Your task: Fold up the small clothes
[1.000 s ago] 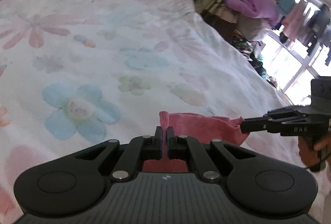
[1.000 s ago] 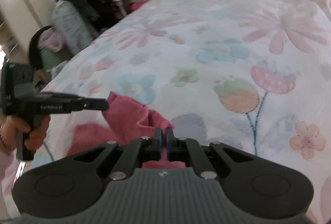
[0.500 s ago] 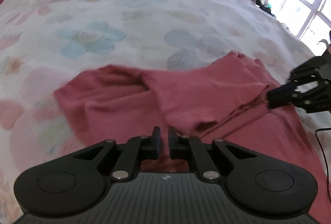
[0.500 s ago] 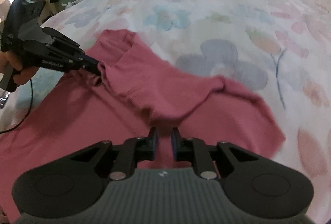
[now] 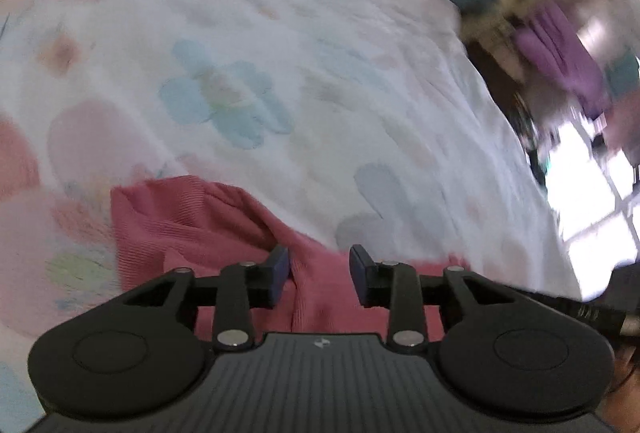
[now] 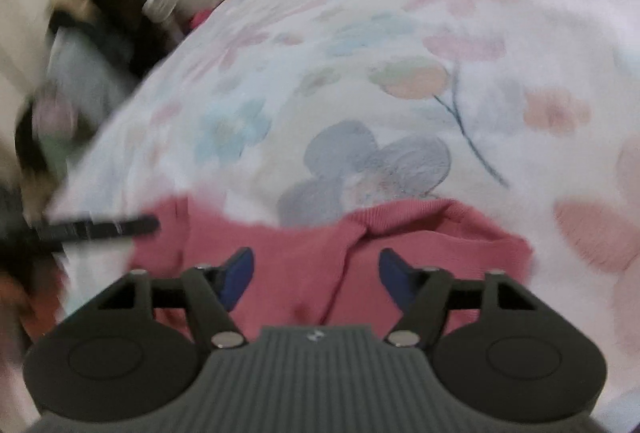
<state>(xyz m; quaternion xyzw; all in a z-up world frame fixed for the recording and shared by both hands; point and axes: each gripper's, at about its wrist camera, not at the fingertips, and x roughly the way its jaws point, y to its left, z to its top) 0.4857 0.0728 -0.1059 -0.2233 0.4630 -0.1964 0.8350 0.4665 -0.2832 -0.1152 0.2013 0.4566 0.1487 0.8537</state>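
A small pink knit garment (image 5: 192, 229) lies on the flowered bedspread (image 5: 280, 73), just in front of both grippers. My left gripper (image 5: 319, 275) is open, its jaws apart over the garment's near edge, holding nothing. My right gripper (image 6: 316, 273) is open wider, over the garment (image 6: 420, 237), empty. The left gripper's fingers (image 6: 104, 227) show at the left of the right wrist view, beside the garment's left edge. Part of the right gripper (image 5: 580, 309) shows at the lower right of the left wrist view. Both views are blurred by motion.
The bed's right edge (image 5: 492, 105) drops toward piled clothes, a purple one (image 5: 560, 49) among them, and a bright window (image 5: 592, 185). In the right wrist view, hanging clothes and a fan (image 6: 160, 5) stand beyond the bed's left edge.
Both grippers have opened and let go of the garment, which now lies on the bed. Both cameras have tilted up and swung, blurring the views.
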